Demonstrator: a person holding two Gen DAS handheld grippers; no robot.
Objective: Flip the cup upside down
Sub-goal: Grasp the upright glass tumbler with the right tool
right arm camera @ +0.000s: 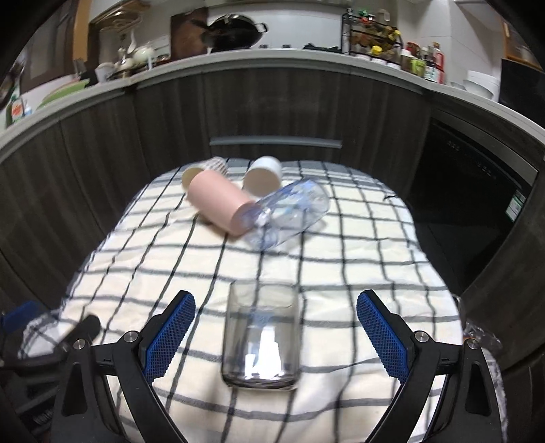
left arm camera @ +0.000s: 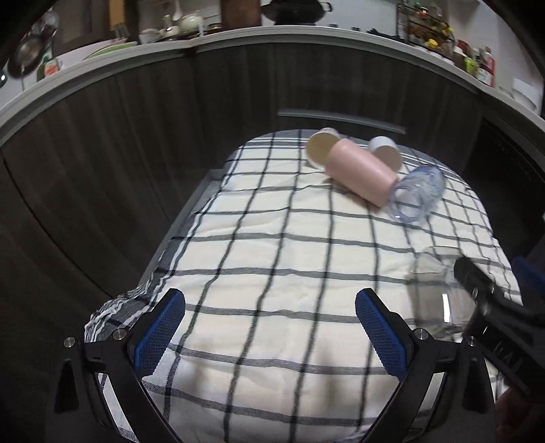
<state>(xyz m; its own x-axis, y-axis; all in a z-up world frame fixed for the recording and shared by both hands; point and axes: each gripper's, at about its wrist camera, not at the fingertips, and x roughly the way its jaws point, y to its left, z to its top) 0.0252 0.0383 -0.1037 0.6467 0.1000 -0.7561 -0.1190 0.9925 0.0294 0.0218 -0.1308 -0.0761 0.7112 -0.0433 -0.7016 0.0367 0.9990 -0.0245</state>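
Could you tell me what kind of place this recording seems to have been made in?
Most likely a home kitchen. A long countertop runs behind the table, carrying a black wok, a teapot and sauce bottles, with dark cabinet fronts below. Cups lie on a checked cloth in front.

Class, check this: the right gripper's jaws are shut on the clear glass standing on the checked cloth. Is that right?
Not quite. The right wrist view shows the right gripper with its jaws wide open, either side of the clear glass and not touching it. The glass does stand on the checked cloth.
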